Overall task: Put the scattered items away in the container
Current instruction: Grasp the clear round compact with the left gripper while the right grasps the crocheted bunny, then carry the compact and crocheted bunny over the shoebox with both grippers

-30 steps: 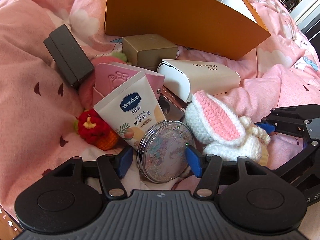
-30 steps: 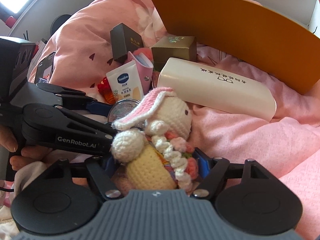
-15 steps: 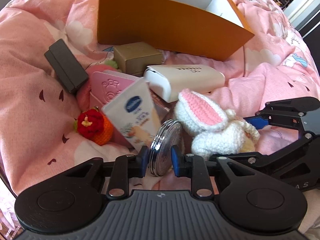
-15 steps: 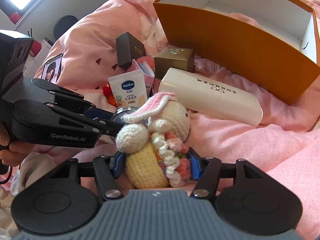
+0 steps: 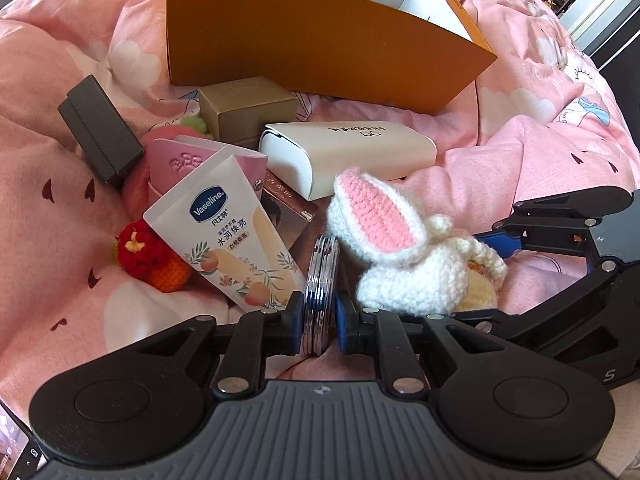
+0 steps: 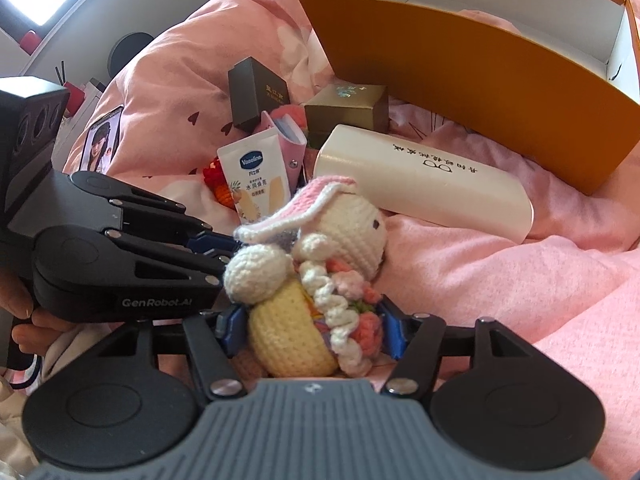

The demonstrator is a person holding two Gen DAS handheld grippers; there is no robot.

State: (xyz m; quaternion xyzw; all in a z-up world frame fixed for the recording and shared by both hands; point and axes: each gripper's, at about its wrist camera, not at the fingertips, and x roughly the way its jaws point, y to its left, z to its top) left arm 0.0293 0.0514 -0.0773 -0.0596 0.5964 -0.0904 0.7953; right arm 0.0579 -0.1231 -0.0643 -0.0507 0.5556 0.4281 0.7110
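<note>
With the left gripper (image 5: 319,322) clamped edge-on across the round compact (image 5: 320,288) and the right gripper (image 6: 310,330) closed around the crochet rabbit (image 6: 316,276) on the quilt, grasping appears complete; both need lifting into the orange box (image 5: 312,40) beyond.

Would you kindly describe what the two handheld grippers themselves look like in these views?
Both are matte black linkage frames with silver pivot screws, blue pads on the fingertips and a ribbed grey base carrying a small round emblem. The left gripper shows white "GenRobot.AI" lettering on its side in the right wrist view. The right gripper is built alike.
</note>
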